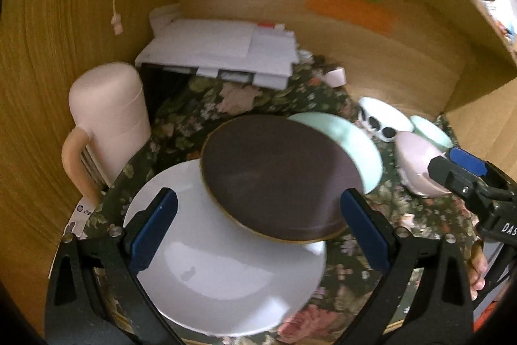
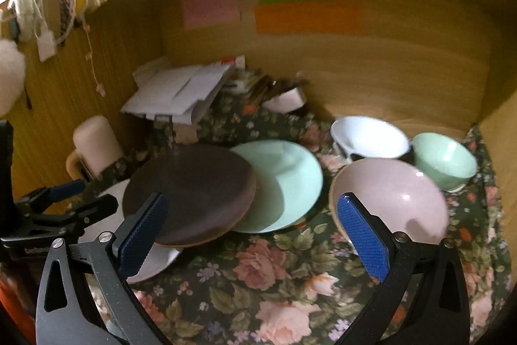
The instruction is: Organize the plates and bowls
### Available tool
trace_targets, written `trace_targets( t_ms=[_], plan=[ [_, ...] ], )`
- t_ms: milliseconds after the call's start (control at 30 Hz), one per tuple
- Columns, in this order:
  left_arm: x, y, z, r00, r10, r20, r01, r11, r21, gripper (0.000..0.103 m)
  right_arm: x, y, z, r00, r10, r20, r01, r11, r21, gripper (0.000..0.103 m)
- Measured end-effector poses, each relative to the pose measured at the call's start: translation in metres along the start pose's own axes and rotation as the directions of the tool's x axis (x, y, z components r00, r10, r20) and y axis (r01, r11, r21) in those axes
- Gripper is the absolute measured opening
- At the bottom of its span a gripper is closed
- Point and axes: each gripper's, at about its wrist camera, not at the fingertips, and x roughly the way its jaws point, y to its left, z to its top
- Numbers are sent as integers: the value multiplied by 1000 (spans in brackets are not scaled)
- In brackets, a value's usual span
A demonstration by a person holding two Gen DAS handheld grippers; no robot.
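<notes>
Left wrist view: my left gripper [image 1: 258, 228] is spread wide, grasping nothing, above the white plate [image 1: 226, 280]. The brown plate [image 1: 278, 180] leans tilted across that plate's far rim, its long axis running left to right, overlapping the mint plate [image 1: 362, 144]. My right gripper [image 2: 255, 235] is also released, just beside the pink bowl [image 2: 391, 196].

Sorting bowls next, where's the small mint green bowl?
In the right wrist view, the small mint green bowl sits far right, beside the white bowl and pink bowl.
</notes>
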Motion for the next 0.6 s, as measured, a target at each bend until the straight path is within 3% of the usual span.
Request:
trace_targets(
  t_ms=[100,167,267,600],
  plan=[
    [16,10,3,999,20,-30,-20,1000,-13,102,20,7,2,999,1,-39,-3,999,-36,103],
    [24,14,5,998,37,-48,-38,999,-6,92,33,11,4,998,2,-61,-6,998,-65,103],
    [39,20,7,995,44,-84,-45,999,-5,90,52,14,7,996,10,-92,-18,996,-88,100],
    [66,33,14,988,50,-143,-53,998,-16,78,111,0,17,973,41,-229,-49,998,-30,63]
  ],
)
